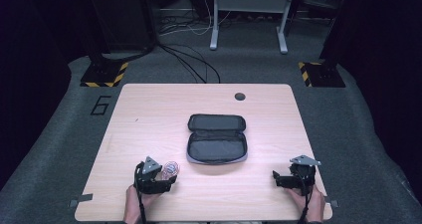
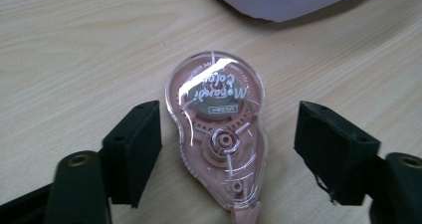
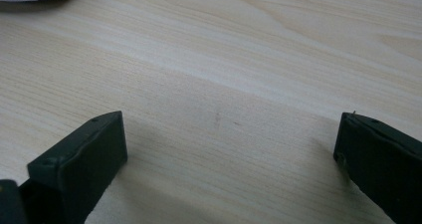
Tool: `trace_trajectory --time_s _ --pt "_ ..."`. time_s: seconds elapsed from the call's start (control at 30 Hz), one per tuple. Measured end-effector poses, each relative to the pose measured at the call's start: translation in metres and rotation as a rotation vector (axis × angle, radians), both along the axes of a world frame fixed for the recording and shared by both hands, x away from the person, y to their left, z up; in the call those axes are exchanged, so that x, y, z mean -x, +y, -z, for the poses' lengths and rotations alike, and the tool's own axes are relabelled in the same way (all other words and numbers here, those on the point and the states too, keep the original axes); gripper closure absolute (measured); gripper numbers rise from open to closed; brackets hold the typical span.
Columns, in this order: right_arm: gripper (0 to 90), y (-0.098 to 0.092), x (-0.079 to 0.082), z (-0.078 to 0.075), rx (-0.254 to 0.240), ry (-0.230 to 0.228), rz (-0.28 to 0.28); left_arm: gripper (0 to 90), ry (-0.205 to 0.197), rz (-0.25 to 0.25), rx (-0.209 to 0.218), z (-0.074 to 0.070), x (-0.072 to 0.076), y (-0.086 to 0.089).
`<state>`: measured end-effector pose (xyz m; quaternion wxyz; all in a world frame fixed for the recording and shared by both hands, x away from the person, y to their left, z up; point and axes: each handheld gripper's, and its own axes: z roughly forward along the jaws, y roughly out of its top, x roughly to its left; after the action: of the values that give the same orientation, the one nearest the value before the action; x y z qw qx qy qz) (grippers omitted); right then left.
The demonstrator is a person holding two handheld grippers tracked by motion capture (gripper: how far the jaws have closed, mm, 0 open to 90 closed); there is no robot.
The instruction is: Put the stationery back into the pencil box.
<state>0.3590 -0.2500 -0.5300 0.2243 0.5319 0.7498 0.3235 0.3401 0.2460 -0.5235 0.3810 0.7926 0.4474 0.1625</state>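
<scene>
I logged the open pencil case [image 1: 217, 138] lying at mid-table as my landmark. The left gripper [image 1: 168, 176] sat low on the table [image 1: 149, 114], near the case's front-left corner, jaws spread wide either side of a pink correction tape dispenser [image 2: 219, 129] lying flat, neither jaw touching it. The right gripper [image 1: 278, 176] rested well to the case's front right, jaws wide apart over bare wood, holding nothing. Both forearms entered from the near edge.
</scene>
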Motion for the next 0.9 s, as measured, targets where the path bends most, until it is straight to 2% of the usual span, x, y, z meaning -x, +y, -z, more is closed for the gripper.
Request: trace_trajectory --time_s 0.17,0.27,0.33,0.4,0.5,0.53,0.6,0.63,0.7,0.73,0.9 --pt "0.0 0.0 0.0 0.0 0.0 0.0 0.0 38.3 0.002 -0.024 -0.01 0.0 0.0 -0.002" --pt "0.0 0.0 0.0 0.0 0.0 0.0 0.0 45.1 -0.004 -0.032 -0.042 -0.001 0.001 -0.003" --pt "0.0 0.0 0.0 0.0 0.0 0.0 0.0 49.0 -0.014 -0.046 -0.045 -0.001 0.002 -0.005" --pt "0.0 0.0 0.0 0.0 0.0 0.0 0.0 49.5 -0.032 -0.05 -0.054 0.0 0.003 -0.005" --pt "0.1 0.0 0.0 0.0 -0.001 0.0 0.0 50.0 -0.03 -0.044 -0.047 0.001 0.004 -0.004" --pt "0.1 0.0 0.0 0.0 -0.001 -0.003 -0.004 50.0 -0.041 -0.046 -0.037 0.002 0.004 -0.004" --pt "0.1 -0.001 -0.001 0.0 0.011 -0.001 -0.022 50.1 -0.044 -0.044 -0.032 0.002 0.004 -0.004" --pt "0.0 -0.001 -0.003 0.0 0.008 -0.001 -0.049 50.2 -0.043 -0.035 -0.031 0.002 0.005 -0.002" --pt "0.0 0.0 -0.003 0.0 0.003 -0.001 -0.049 50.2 -0.049 -0.038 -0.025 0.003 0.005 -0.002" --pt "0.0 -0.001 -0.004 0.0 0.007 0.001 -0.057 50.2 -0.043 -0.032 -0.016 0.002 0.006 0.0" --pt "0.0 -0.001 -0.004 0.0 0.015 0.001 -0.061 50.2 -0.058 -0.025 -0.007 -0.004 0.01 0.001"
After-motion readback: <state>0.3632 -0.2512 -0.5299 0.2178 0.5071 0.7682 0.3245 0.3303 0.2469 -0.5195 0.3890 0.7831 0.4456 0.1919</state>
